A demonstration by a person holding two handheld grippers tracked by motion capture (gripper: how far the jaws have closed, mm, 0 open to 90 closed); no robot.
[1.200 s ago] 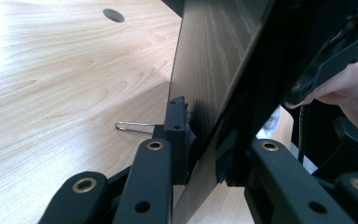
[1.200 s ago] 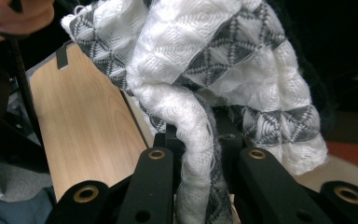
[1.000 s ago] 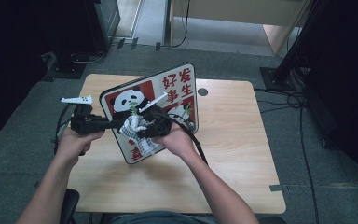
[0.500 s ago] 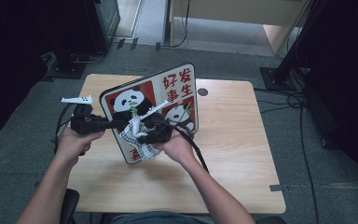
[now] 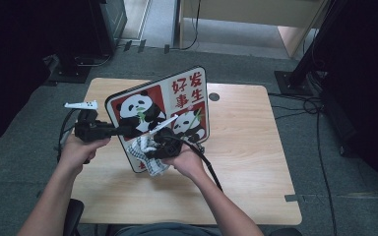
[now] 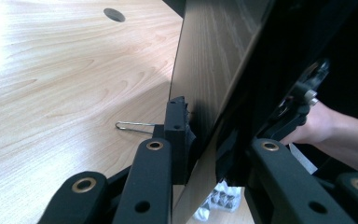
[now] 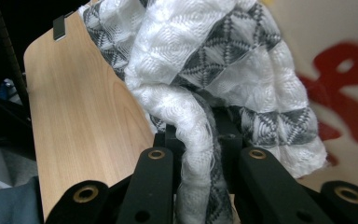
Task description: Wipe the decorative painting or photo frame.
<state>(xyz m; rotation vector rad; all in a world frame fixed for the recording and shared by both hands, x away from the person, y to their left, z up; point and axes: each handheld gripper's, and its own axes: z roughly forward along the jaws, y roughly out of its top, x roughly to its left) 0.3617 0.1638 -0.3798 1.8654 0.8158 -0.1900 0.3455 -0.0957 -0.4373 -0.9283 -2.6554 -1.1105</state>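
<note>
Left gripper [image 5: 123, 131] clamps the panda board's [image 5: 177, 98] edge, propping it tilted on the table [image 5: 256, 162], while the right gripper [image 5: 153, 146] pinches the checked cloth [image 5: 145, 156] against its lower face, wiping apparently unfinished

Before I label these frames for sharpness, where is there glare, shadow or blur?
High view: even light, dark surroundings, slightly soft. Left gripper view: glare whitens the table at upper left; the board throws a shadow by the left gripper. Right gripper view: cloth sharp, red print behind blurred.
</note>
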